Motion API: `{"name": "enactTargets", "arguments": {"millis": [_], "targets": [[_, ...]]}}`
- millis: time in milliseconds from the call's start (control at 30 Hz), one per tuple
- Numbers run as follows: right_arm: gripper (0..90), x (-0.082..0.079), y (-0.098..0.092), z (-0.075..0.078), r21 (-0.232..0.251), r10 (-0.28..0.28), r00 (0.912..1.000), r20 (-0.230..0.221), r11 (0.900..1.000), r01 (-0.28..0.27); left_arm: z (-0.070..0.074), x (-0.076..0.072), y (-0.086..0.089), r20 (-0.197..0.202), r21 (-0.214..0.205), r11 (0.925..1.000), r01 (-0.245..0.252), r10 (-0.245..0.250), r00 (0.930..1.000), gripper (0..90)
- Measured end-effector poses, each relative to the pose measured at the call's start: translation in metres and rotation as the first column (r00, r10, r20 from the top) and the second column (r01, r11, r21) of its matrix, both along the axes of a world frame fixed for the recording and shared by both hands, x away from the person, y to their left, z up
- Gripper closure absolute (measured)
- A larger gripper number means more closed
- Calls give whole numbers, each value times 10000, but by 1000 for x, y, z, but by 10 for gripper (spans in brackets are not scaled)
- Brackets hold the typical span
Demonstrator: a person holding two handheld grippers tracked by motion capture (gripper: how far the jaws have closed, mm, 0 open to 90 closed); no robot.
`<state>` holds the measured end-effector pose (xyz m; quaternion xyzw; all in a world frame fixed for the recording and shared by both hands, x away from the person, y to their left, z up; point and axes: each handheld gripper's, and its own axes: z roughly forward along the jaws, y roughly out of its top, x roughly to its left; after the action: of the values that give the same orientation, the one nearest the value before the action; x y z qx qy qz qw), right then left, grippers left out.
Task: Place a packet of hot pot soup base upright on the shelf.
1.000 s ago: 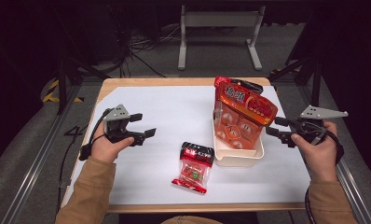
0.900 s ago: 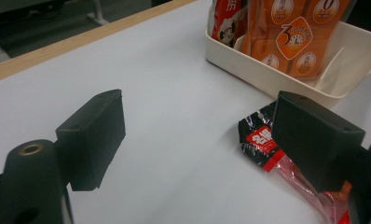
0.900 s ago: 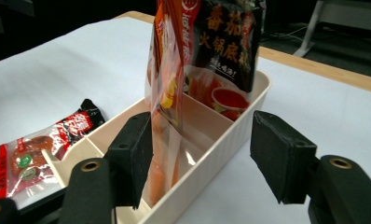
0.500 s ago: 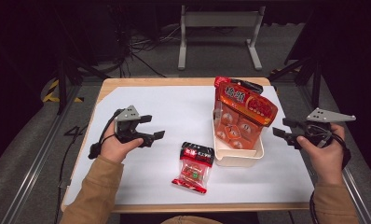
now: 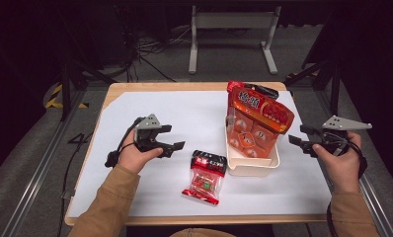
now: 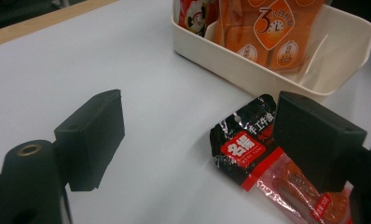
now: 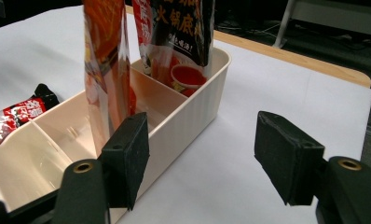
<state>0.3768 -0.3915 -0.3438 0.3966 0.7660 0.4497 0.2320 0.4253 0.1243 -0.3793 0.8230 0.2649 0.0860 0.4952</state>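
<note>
White paper covers the wooden table (image 5: 135,89), with dark floor and a metal stand beyond it at the top of the high view. Low in the middle of that view lies the small red-and-black packet (image 5: 205,176), flat on the paper, just left of the cream bin (image 5: 251,168) and apart from it. The left gripper (image 5: 174,139), left of centre, points toward the packet with its jaws released and nothing between them; in the left gripper view the packet (image 6: 249,149) sits at lower right, partly behind the right-hand jaw. Inside the bin stand a large orange pouch (image 5: 258,123), upright and leaning a little, and a second pouch (image 7: 174,32) behind it. At the right edge of the high view the right gripper (image 5: 299,136) hangs beside the bin, its jaws having just been opening, wide apart and empty.
</note>
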Motion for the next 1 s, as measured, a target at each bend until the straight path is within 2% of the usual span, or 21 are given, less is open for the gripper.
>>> {"name": "enactTargets", "arguments": {"millis": [67, 100, 200, 233, 400, 533, 633, 767, 867, 1000], "targets": [[358, 1, 0, -1, -14, -19, 10000, -31, 10000, 19, -1, 0, -2, -76, -85, 10000, -12, 11, 10000, 178], [356, 2, 0, -2, -3, -20, 10000, -27, 10000, 20, -2, 1, -3, 38, -124, 9999, -69, 70, 10000, 178], [343, 4, -1, -5, -11, -346, 9985, -414, 9994, 346, -7, 4, -6, 37, -196, 9997, -110, 111, 9999, 187], [342, 5, -1, -5, 1, -292, 9985, -461, 9996, 292, -9, 5, -7, -65, -242, 9997, -84, 83, 9999, 191], [339, 7, 2, -8, -64, -190, 9989, -431, 9998, 188, -18, 8, -14, -306, -166, 9999, 12, -18, 9995, 208], [339, 9, 3, -10, -112, -236, 9986, -477, 9997, 231, -24, 11, -20, -587, -345, 9992, 200, -220, 9980, 246], [337, 9, 3, -11, -100, -251, 9985, -484, 9996, 247, -27, 13, -23, -633, -224, 9992, 327, -340, 9974, 267], [333, 10, 4, -12, -76, -240, 9985, -499, 9997, 237, -37, 15, -34, -919, -119, 9975, 697, -705, 9933, 285], [332, 11, 4, -13, -66, -225, 9984, -517, 9997, 221, -42, 18, -39, -1085, -194, 9959, 882, -898, 9900, 305], [329, 11, 5, -14, -69, -220, 9983, -534, 9997, 216, -48, 19, -44, -1335, -156, 9954, 942, -954, 9864, 331]]}}
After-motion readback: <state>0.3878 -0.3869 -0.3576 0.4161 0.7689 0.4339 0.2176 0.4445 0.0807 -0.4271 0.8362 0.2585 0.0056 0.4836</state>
